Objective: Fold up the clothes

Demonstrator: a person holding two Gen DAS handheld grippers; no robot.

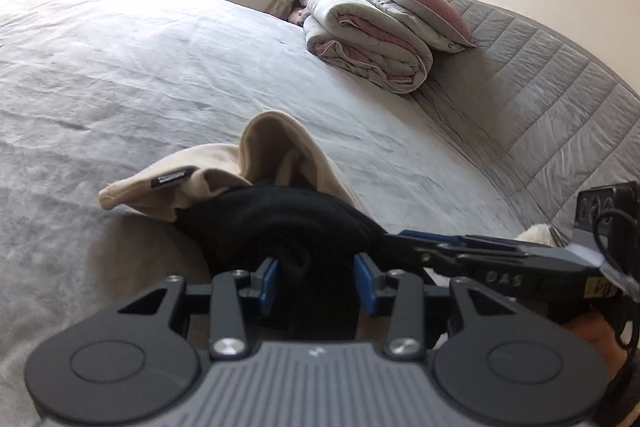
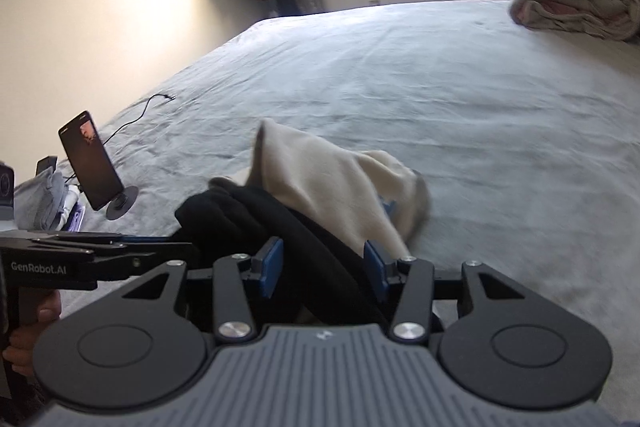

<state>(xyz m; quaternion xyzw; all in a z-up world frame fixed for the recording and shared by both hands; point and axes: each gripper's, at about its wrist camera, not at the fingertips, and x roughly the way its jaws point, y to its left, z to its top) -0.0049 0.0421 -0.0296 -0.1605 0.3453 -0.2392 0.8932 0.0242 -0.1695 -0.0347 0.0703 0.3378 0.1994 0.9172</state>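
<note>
Left wrist view: left gripper [image 1: 316, 285] fingers spread around black-and-beige garment [image 1: 280, 223]; right gripper [image 2: 320, 273] likewise. Pinch firmly, lift together, spread flat on bed [image 1: 120, 67].

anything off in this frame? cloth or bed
Nothing damaged or spilled. The beige-and-black garment is bunched in a heap near the edge of the bed, not laid flat, with black cloth between the fingers of both the left tool and right tool. The right view is motion-blurred.
</note>
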